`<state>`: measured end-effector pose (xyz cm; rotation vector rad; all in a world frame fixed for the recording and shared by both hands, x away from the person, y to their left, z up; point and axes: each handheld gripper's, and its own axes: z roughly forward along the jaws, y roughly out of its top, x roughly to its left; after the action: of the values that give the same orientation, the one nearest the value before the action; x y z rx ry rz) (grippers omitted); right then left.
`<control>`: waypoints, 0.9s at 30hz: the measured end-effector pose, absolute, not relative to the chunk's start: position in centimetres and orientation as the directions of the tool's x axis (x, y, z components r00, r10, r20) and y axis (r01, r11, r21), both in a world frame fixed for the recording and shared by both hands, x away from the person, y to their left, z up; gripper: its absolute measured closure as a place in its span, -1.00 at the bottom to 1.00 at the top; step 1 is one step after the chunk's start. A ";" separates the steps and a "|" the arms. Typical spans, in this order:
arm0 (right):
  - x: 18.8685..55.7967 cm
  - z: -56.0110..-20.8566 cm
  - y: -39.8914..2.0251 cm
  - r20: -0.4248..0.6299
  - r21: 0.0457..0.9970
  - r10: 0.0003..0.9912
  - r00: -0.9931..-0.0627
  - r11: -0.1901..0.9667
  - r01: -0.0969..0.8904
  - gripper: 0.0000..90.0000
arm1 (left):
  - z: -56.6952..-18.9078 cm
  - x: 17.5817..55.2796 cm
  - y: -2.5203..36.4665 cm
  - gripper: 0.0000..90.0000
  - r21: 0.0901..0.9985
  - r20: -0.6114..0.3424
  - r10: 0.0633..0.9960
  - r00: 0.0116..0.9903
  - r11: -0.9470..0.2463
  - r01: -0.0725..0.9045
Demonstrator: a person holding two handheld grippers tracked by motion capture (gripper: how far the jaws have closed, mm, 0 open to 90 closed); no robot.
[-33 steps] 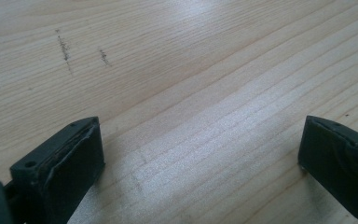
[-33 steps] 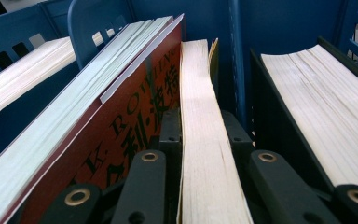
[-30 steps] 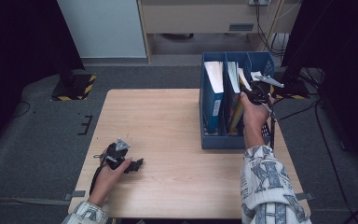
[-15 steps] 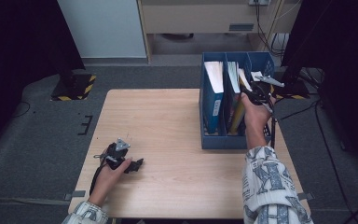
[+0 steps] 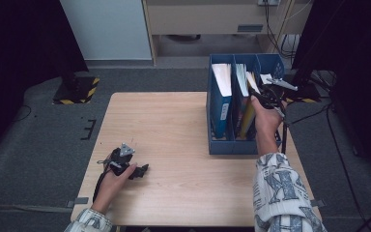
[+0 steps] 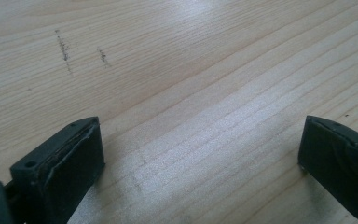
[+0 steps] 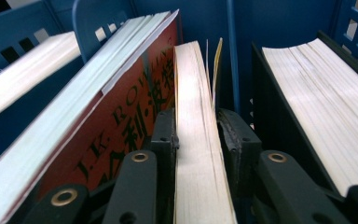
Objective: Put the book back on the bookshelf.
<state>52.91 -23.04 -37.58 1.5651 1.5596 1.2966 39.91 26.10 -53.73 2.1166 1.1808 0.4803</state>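
The surface is lying mostly bare, with wide open room across its middle and left side. At its right rear the blue file holder is standing close to the right and back edges, its three slots taking up that corner; the red book is leaning in the same slot as the thin one, and another thick book is sitting one slot over.

The work looks to be at the point of placing or letting go: the thin book is standing down in the middle slot, between the red book and the blue divider. The right tool is straddling it from above, and its jaws have just been opening a little, with the pages between them, one pad looking barely clear. What seems left is to free the book fully and lift straight up, since the slot walls and neighbouring books are leaving little sideways room.

The left tool is resting released near the front left edge, jaws spread wide over bare wood, holding nothing.
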 end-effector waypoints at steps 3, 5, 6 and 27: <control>52.7 -37.3 -23.2 0.247 0.901 0.957 -0.151 -0.169 0.400 0.45 | -53.7 39.9 26.1 -1.00 0.700 -0.002 0.852 0.524 -0.373 0.609; 52.6 -37.2 -23.4 0.252 0.901 0.956 -0.152 -0.174 0.398 0.41 | -53.7 39.9 26.1 -1.00 0.700 -0.002 0.852 0.524 -0.373 0.609; 52.6 -37.1 -23.5 0.252 0.901 0.956 -0.151 -0.174 0.397 0.40 | -53.7 39.9 26.1 -1.00 0.699 -0.002 0.852 0.524 -0.373 0.609; 51.4 -36.0 -24.3 0.250 0.909 0.952 -0.177 -0.168 0.381 0.05 | -53.7 39.9 26.1 -1.00 0.698 0.001 0.852 0.524 -0.376 0.610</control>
<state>51.42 -24.34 -36.03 1.5393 1.5499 1.3457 39.89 26.06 -53.72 2.1167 1.1824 0.4818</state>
